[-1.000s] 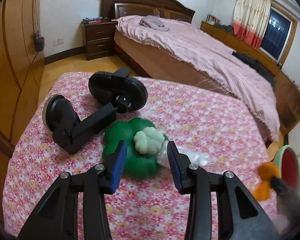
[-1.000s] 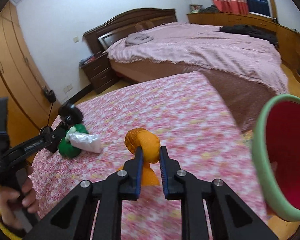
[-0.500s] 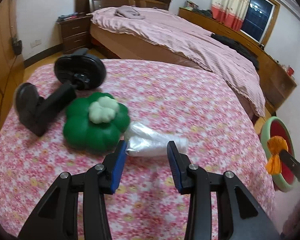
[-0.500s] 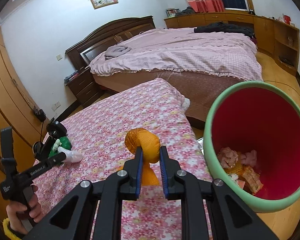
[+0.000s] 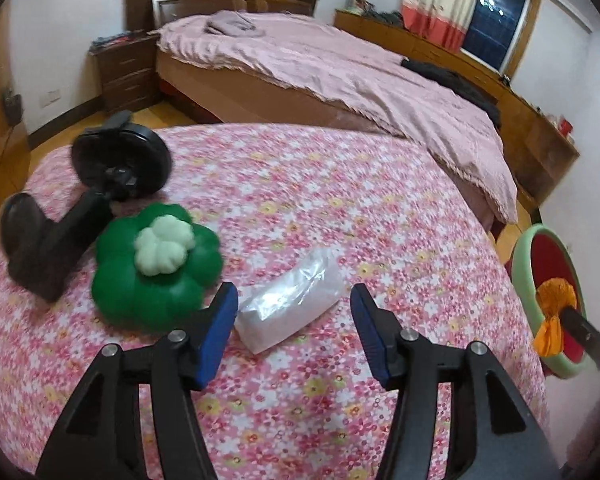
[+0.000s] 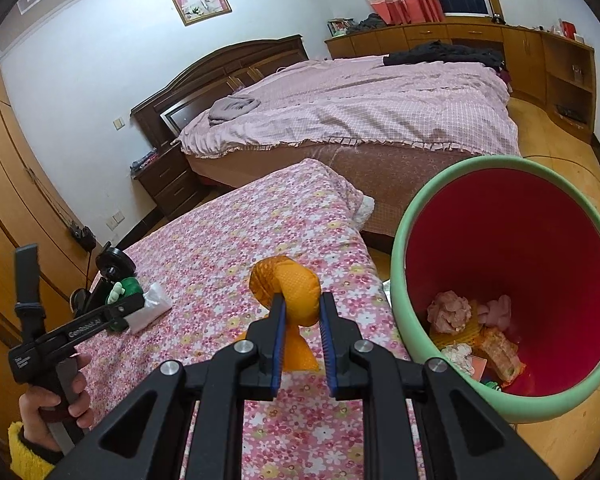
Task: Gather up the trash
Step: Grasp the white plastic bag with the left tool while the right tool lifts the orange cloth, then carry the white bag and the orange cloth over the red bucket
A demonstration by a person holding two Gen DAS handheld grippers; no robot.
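Note:
My right gripper [image 6: 303, 314] is shut on an orange mesh wrapper [image 6: 286, 286], held above the table's right edge beside the bin [image 6: 416, 216]. The bin is green outside and red inside, with crumpled trash at the bottom. In the left wrist view the wrapper [image 5: 556, 296] hangs over the bin's mouth [image 5: 521, 264]. My left gripper [image 5: 294, 322] is open, its blue pads on either side of a clear plastic bag [image 5: 290, 300] lying on the flowered tablecloth [image 5: 340, 208]. The bag also shows in the right wrist view [image 6: 150, 308].
A green clover-shaped cushion [image 5: 156, 268] lies just left of the bag. A black suction-cup phone mount [image 5: 84, 200] lies behind it. A large bed [image 5: 340, 76] stands beyond the table, with a nightstand [image 5: 126, 72] and wooden wardrobes [image 6: 16, 184] to the left.
My left gripper has swung right from the green cushion and now frames the plastic bag. My right gripper has carried the orange wrapper toward the bin's mouth.

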